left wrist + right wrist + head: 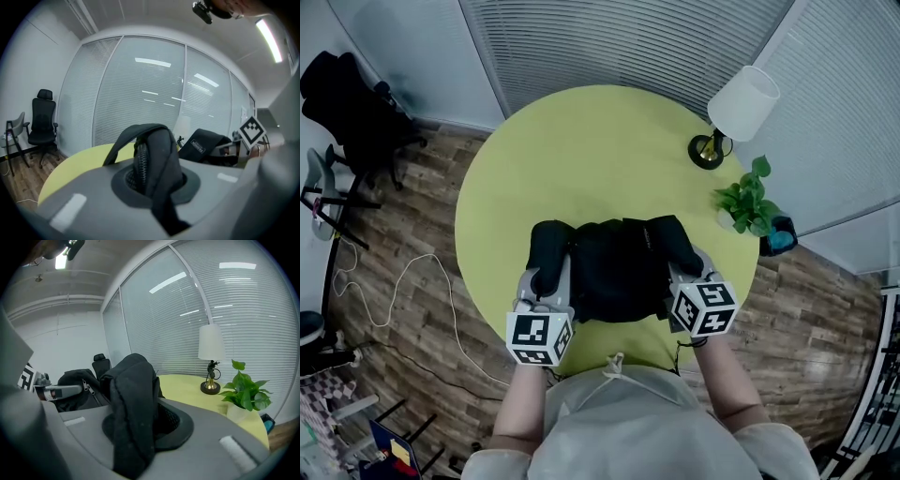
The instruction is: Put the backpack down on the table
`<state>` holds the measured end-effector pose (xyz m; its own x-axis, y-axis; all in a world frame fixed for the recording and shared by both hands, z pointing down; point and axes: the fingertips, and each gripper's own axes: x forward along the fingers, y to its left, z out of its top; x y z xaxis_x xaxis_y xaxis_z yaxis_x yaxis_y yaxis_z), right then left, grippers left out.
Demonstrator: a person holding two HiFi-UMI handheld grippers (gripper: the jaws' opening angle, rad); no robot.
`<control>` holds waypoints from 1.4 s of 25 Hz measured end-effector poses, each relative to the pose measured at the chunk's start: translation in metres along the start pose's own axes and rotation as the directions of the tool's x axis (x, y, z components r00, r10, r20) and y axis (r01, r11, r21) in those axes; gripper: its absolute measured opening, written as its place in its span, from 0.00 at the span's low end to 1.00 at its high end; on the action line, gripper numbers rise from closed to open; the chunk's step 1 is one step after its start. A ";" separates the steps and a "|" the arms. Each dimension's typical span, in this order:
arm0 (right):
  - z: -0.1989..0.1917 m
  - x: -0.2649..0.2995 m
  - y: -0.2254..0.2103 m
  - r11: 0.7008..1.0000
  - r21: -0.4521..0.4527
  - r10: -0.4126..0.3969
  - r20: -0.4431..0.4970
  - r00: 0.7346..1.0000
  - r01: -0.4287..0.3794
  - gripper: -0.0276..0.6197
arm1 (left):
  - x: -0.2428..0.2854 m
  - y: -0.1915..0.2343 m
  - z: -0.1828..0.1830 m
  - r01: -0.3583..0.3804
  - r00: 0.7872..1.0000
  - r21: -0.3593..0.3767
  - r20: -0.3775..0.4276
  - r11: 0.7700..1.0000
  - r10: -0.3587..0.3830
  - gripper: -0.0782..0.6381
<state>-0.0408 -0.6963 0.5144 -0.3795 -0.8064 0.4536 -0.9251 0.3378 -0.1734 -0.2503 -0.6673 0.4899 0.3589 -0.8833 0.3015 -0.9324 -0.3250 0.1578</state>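
The black backpack [619, 267] is over the near part of the round yellow-green table [581, 141]; whether it rests on the top I cannot tell. My left gripper [546, 279] is shut on its left side, and the left gripper view shows a black strap and zipper fold [150, 154] pinched between the jaws. On the backpack's right side my right gripper [684, 270] is shut too, with a thick fold of black fabric [131, 394] clamped in its jaws. Each gripper's marker cube sits near the table's front edge.
A white-shaded lamp [739, 111] and a potted green plant [748, 202] stand at the table's right rim. A black office chair [352, 108] is at the far left, and a white cable [398, 281] lies on the wood floor. Blinds cover the glass walls behind.
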 end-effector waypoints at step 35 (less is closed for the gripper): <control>-0.054 -0.018 -0.021 0.987 -0.058 -0.151 0.007 0.988 0.151 0.80 | -0.018 0.020 -0.071 -0.092 0.996 -0.134 -0.025 0.987 0.089 0.66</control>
<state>-0.0135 -0.6627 0.5567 -0.2353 -0.8516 0.4684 -0.9695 0.2396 -0.0515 -0.2726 -0.6342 0.5543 0.2754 -0.9001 0.3374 -0.9474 -0.1947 0.2540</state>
